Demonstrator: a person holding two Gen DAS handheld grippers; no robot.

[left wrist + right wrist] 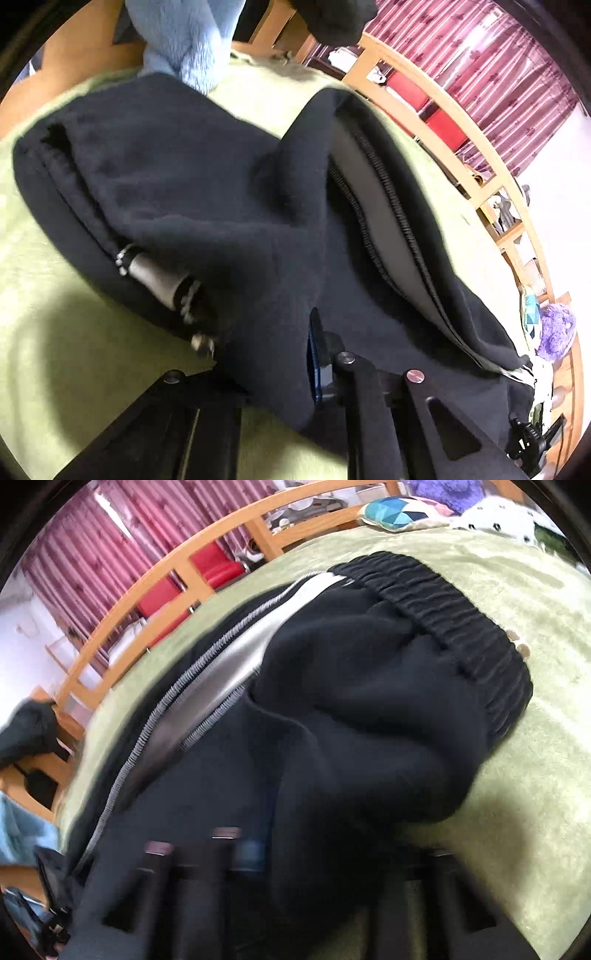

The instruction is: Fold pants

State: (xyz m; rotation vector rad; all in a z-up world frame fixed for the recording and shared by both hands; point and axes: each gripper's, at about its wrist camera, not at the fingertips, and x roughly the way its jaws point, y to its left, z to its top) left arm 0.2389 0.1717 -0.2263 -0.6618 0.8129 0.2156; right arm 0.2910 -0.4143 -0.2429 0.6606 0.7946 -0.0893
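Black pants (177,177) with a grey side stripe (373,206) lie bunched on a light green blanket (55,314). In the left wrist view my left gripper (273,369) is shut on a fold of the black fabric, which drapes over and hides the fingertips. In the right wrist view the pants (362,709) show their elastic waistband (454,620) and the stripe (229,664). My right gripper (295,860) is blurred and shut on the pants, with cloth bunched between and over the fingers.
A wooden bed rail (443,110) runs along the far side, with red boxes (439,125) and a pink striped curtain (498,66) behind it. A light blue fluffy item (184,40) lies at the blanket's far edge. A patterned cushion (395,511) and purple plush (556,332) sit at the other end.
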